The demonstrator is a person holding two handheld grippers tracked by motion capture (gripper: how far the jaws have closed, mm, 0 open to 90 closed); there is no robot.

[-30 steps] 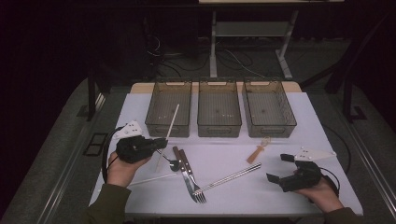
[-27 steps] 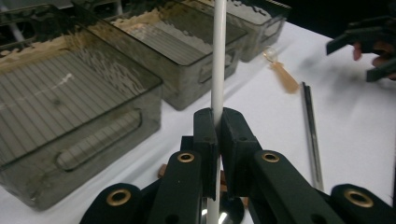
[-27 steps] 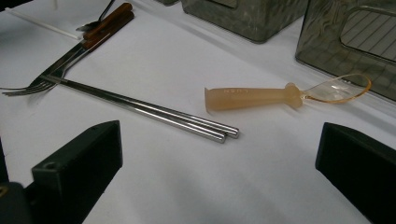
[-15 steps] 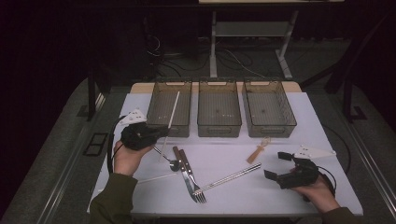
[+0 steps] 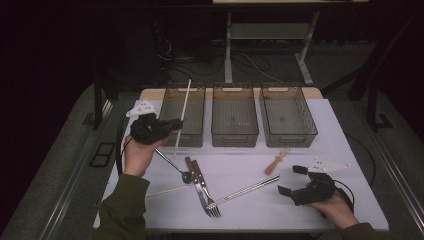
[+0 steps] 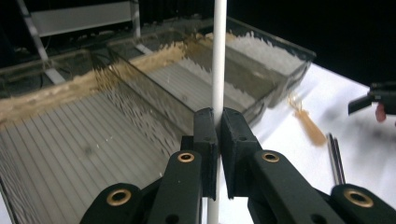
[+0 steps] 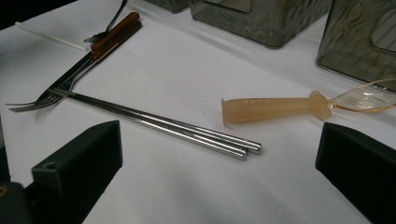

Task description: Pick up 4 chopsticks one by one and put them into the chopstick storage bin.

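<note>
Left gripper point(image 5: 172, 123): now raised from the table's near-left area to the front wall of the leftmost clear plastic bin point(image 5: 196, 102), jaws clamped on a thin white stick point(image 5: 183, 112) standing near-upright there; deposit looks imminent. Right gripper point(image 5: 292, 180): jaws spread wide, holding nothing, near the table's front-right edge facing paired steel chopsticks point(image 7: 187, 128).

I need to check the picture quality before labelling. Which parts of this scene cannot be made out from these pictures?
- White stick in the left gripper: left gripper view, both ends cut off by the frame edges.
- Amber utensil: right gripper view, its clear head runs off the right edge.
- Left bin: high view, its floor is too dark to show any contents.
- Fork: right gripper view, its handle is overlapped by the brown-handled pieces.
</note>
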